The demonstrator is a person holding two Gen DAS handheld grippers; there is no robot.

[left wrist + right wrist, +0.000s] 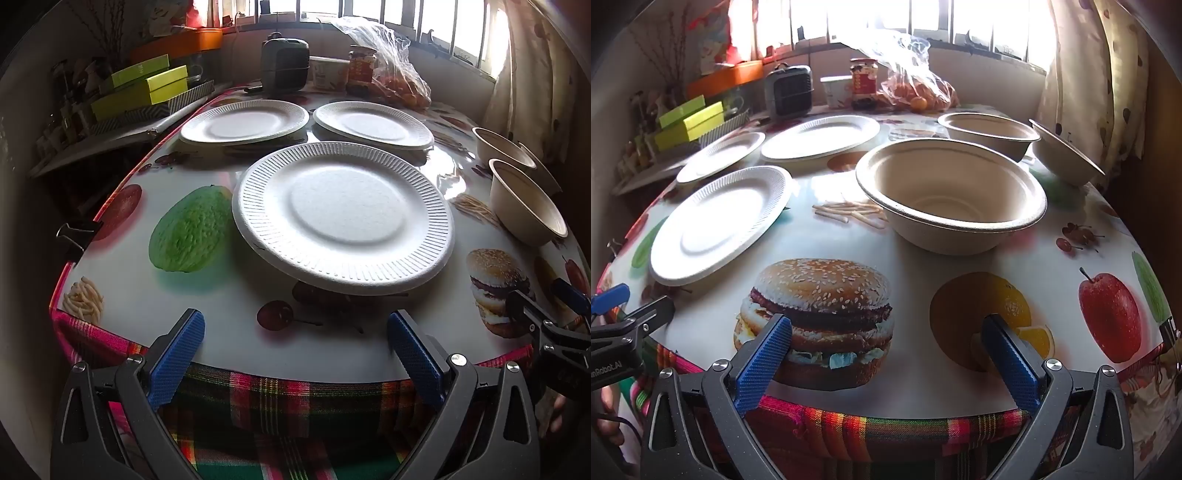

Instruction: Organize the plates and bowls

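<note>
Three white paper plates lie on the table: a near one, a far left one and a far right one. Three beige bowls stand to the right: a near one, a far one, and a tilted one at the right edge. My left gripper is open and empty at the table's front edge, before the near plate. My right gripper is open and empty at the front edge, before the near bowl.
The table has a food-print cover and plaid cloth at its front edge. At the back stand a small heater, a jar, a cup and a bag of oranges. Yellow-green boxes sit on a shelf left.
</note>
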